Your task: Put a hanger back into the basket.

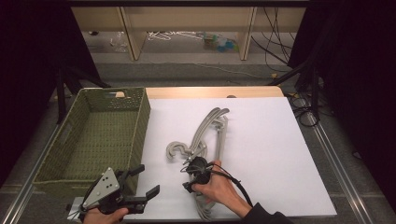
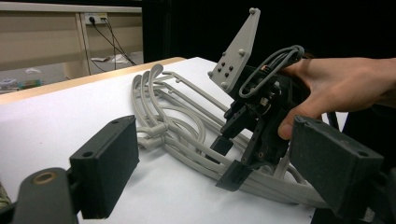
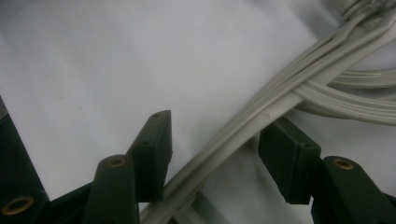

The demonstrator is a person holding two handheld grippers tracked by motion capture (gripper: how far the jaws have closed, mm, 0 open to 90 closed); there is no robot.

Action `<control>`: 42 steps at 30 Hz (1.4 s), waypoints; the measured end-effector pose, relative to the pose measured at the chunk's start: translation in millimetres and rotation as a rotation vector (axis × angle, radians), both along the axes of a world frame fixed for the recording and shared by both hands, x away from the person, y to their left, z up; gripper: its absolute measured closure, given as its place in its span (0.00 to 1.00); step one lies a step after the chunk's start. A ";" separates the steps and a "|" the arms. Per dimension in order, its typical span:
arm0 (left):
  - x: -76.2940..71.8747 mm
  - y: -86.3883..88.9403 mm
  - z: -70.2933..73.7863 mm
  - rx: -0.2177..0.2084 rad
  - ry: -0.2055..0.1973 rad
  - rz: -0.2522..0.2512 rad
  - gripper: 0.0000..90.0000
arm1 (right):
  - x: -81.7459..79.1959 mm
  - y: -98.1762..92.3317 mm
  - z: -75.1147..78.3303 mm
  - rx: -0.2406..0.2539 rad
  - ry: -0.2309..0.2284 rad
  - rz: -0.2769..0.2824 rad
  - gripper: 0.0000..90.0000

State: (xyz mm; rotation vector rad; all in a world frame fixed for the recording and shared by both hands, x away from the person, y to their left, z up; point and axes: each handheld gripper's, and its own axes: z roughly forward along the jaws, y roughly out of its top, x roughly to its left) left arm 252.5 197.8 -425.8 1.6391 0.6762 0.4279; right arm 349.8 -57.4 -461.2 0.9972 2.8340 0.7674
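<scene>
I look down on a white surface (image 1: 261, 140) with a dark floor and shelving behind it, and I place everything against the woven green basket (image 1: 135, 126) at its left end. A pile of grey plastic hangers (image 1: 208, 130) lies tangled on the sheet well to the right of the basket, hooks turned toward it.

My right tool (image 1: 196, 173) is down on the near part of that pile. In the right gripper view its jaws straddle a bundle of hanger arms (image 3: 243, 126); they stand half closed, and the pads do not yet press, so I count it as released for now.

My left tool (image 1: 140, 186) hovers just off the basket's near corner, jaws spread wide and holding nothing.

What worries me is that more than one arm runs between the right jaws. If I clamp here, I judge I will pinch two or three hangers at once, and the interlocked hooks could drag the whole pile up with them. The arms are thin and smooth, so a grip off centre could let one twist and slip out over the sheet. A dangling hanger could also catch the basket's rim on the way over.
</scene>
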 end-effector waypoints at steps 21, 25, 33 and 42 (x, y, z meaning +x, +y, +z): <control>0.0 -0.3 0.8 0.002 -0.006 -0.013 0.18 | -2.1 -15.2 16.4 0.044 0.023 -0.004 0.60; -1.2 -1.2 0.7 -0.009 0.009 -0.004 0.18 | -4.9 -13.4 18.3 0.021 0.017 0.009 0.61; -0.3 -0.5 1.3 0.000 -0.006 -0.016 0.18 | -6.1 -16.6 24.4 0.008 0.017 0.013 0.63; -0.6 -1.2 0.8 0.002 -0.001 -0.019 0.18 | -5.7 -16.1 22.4 0.002 0.027 0.022 0.61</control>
